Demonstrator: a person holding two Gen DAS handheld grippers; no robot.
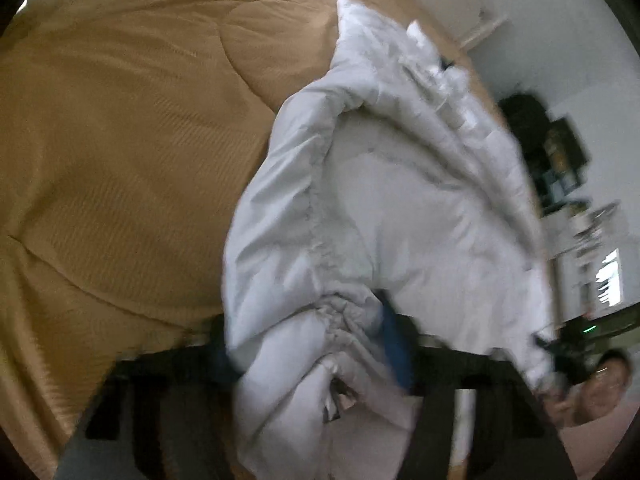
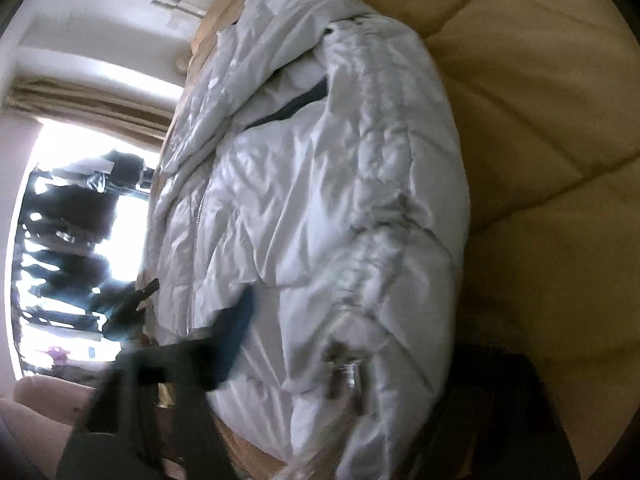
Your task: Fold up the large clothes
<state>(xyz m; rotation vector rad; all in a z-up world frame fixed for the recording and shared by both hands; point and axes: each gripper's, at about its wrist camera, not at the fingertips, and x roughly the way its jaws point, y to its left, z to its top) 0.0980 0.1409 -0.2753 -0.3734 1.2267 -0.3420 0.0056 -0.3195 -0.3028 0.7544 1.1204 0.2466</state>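
Note:
A white puffer jacket (image 1: 400, 200) is held up over a tan bedspread (image 1: 120, 140). In the left wrist view my left gripper (image 1: 316, 344) is shut on a bunched elastic hem of the jacket, cloth spilling between its blue-padded fingers (image 1: 394, 344). In the right wrist view the jacket (image 2: 320, 200) fills the middle, zipper at the left. My right gripper (image 2: 344, 340) is shut on the jacket's lower edge; one blue-padded finger (image 2: 236, 320) shows at the left, the other is hidden by cloth. The right gripper also shows in the left wrist view (image 1: 560, 352), holding the far edge.
The tan bedspread (image 2: 540, 120) lies below and beside the jacket. A bright window with curtains (image 2: 80, 100) and dark hanging clothes (image 2: 80, 220) stand at the left in the right wrist view. White walls and a dark shelf (image 1: 556, 152) are at the right; a person's face (image 1: 608, 384) is low right.

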